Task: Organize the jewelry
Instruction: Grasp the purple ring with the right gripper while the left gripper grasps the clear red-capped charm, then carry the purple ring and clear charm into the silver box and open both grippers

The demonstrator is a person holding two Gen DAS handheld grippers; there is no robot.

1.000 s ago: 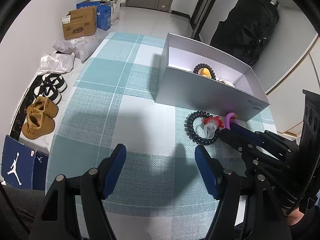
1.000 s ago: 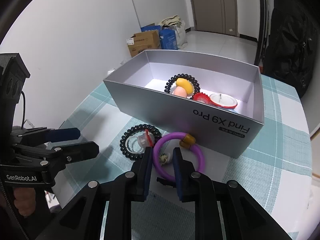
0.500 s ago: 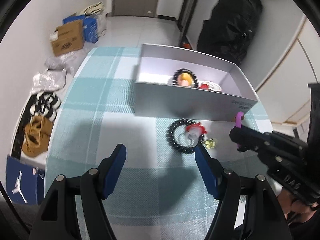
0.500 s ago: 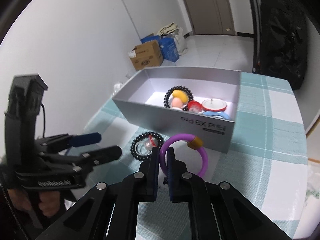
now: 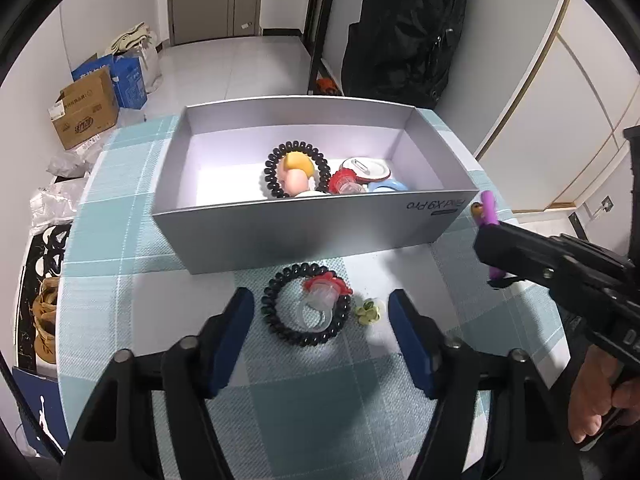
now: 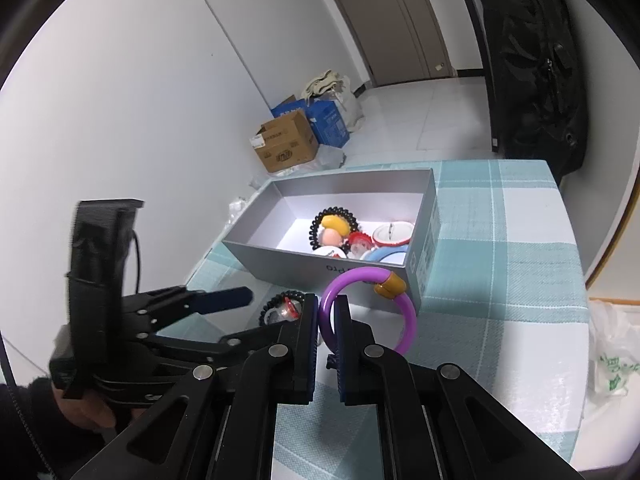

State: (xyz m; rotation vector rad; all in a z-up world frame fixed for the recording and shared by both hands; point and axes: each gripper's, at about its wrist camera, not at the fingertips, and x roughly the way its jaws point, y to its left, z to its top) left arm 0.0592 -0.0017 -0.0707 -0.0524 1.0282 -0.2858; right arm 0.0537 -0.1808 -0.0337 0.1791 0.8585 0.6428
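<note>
Purple ring point(image 6: 404, 312) lifted off cloth; 1 black coil point(image 5: 305, 305), 1 flower point(image 5: 368, 310) left

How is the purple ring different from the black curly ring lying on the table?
The purple ring is smooth with a gold bead; the black curly ring is a bumpy coil. The purple ring is pinched upright in the right claw; the black curly ring lies flat on the table, around a red-topped toy ring. Both are round loops outside the box.

walls: plain white point(image 6: 152, 92)
floor: pale glossy tiles point(image 5: 240, 68)
door: grey, closed point(image 5: 212, 0)
by left wall: cardboard box point(image 5: 82, 114), blue boxes point(image 5: 128, 76)
near doorway: black bag point(image 5: 408, 28)
</note>
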